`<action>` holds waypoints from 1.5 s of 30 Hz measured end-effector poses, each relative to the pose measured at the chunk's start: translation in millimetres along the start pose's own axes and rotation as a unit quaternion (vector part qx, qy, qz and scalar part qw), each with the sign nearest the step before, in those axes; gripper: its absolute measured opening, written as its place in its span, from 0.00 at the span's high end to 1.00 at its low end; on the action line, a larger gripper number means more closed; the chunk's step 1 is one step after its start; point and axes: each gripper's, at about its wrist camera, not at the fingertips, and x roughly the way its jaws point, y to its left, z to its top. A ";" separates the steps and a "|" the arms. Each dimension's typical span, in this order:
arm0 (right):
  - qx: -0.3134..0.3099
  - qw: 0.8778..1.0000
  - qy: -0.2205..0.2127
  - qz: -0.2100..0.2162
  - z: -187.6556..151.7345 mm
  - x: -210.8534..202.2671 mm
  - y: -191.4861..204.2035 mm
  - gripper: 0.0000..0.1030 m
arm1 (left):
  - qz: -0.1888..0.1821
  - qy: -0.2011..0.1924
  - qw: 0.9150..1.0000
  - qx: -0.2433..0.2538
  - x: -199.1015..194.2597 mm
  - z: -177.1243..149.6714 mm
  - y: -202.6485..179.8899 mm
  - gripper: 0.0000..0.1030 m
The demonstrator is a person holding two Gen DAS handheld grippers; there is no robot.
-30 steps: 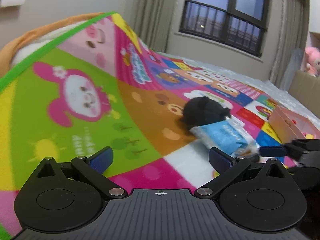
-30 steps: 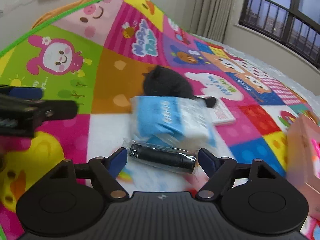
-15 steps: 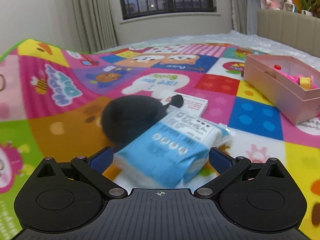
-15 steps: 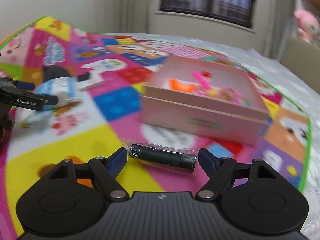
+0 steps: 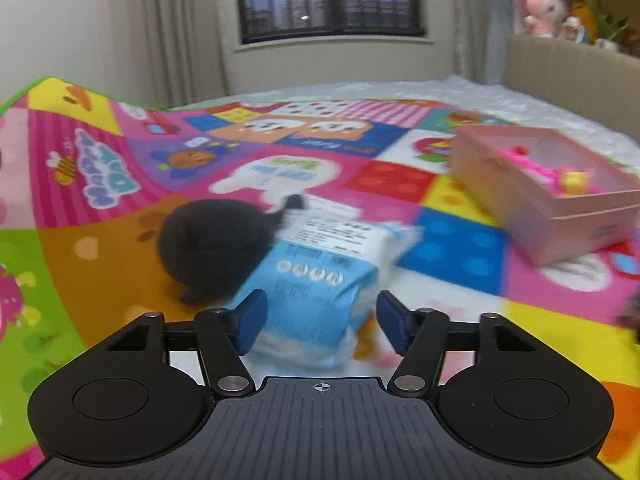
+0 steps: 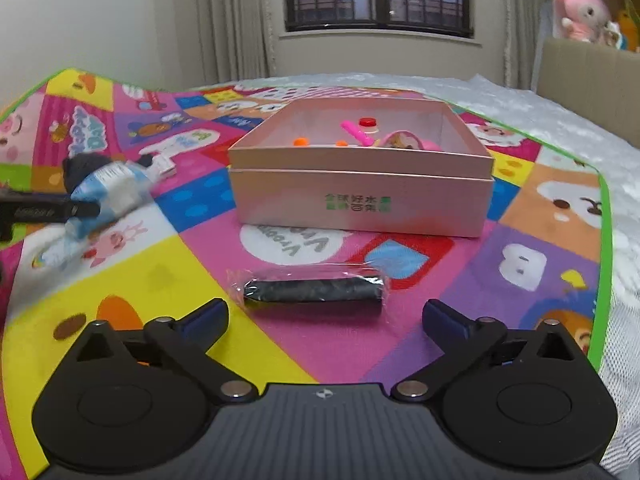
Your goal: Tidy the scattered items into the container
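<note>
Spread over the bed, the patchwork cartoon play mat (image 6: 168, 280) carries everything. Half a second back the right gripper (image 6: 326, 316) pinched the black wrapped tube (image 6: 314, 290); its jaws have just opened wide and the tube lies loose on the mat before the pink box (image 6: 360, 196), short of going in. Meanwhile the left gripper (image 5: 318, 322) has just been closing around the blue tissue pack (image 5: 320, 280) beside the black plush (image 5: 212, 244); full contact is unclear.
</note>
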 end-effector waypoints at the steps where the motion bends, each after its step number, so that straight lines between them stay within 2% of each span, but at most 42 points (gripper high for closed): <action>1: 0.000 1.000 -0.001 0.001 0.5 -0.6 0.1 0.00 | -0.009 0.004 1.000 0.004 -3.9 -2.7 -6.4 0.36; 3: -0.011 1.000 -0.003 0.006 2.5 0.0 2.7 0.00 | -0.029 0.016 0.999 0.008 -8.9 -9.4 -18.4 0.32; 5: -0.033 0.999 -0.003 0.007 5.4 3.6 7.8 0.00 | -0.032 0.018 0.999 0.004 -12.7 -14.8 -24.4 0.10; 6: -0.042 0.999 0.000 0.003 6.9 6.3 10.7 0.00 | -0.027 0.013 1.000 0.000 -15.0 -16.8 -25.3 0.05; 8: -0.066 0.998 0.008 0.002 9.2 11.4 16.8 0.06 | -0.014 0.008 1.000 -0.006 -17.2 -19.0 -24.4 0.02; 10: -0.093 0.996 0.011 0.001 11.6 15.5 25.0 0.15 | -0.003 0.017 1.000 -0.015 -16.4 -20.2 -21.0 0.02; 13: -0.118 0.993 0.006 -0.007 17.7 17.5 37.9 0.17 | 0.002 0.027 0.999 -0.033 -15.4 -21.1 -12.0 0.01; 15: -0.129 0.992 0.001 0.005 23.1 13.5 48.6 0.17 | 0.002 0.026 0.999 -0.039 -16.9 -21.7 -6.8 0.00; 20: -0.153 0.986 -0.015 0.067 34.7 8.7 91.2 0.17 | 0.009 0.023 0.999 -0.049 -18.9 -22.7 5.6 0.00; 23: -0.191 0.978 -0.031 0.076 35.9 14.1 121.0 0.17 | 0.030 0.016 0.998 -0.057 -19.8 -24.7 18.8 0.00; 26: -0.216 0.973 -0.027 0.081 42.1 19.0 139.2 0.14 | 0.053 0.005 0.995 -0.080 -19.2 -25.8 35.0 0.00; 31: -0.187 0.976 -0.031 0.106 81.7 9.8 143.1 0.01 | 0.045 -0.017 0.987 -0.155 -11.1 -23.2 57.1 0.00; 34: -0.143 0.981 -0.019 0.134 118.7 12.9 149.2 0.00 | 0.059 -0.017 0.986 -0.155 -2.9 -26.6 54.9 0.00; 38: -0.125 0.978 0.012 0.166 157.4 40.9 179.5 0.00 | 0.026 -0.029 0.987 -0.158 -7.4 -32.3 58.9 0.00; 40: -0.151 0.974 0.022 0.168 165.5 60.2 208.3 0.00 | 0.017 -0.024 0.988 -0.150 -11.5 -36.7 59.2 0.00; 42: -0.204 0.967 0.021 0.151 164.4 81.6 244.0 0.01 | 0.009 -0.013 0.990 -0.143 -14.4 -40.3 60.5 0.00; 45: -0.279 0.948 0.048 0.142 155.7 115.8 287.3 0.07 | 0.002 -0.010 0.990 -0.144 -20.4 -44.2 66.5 0.00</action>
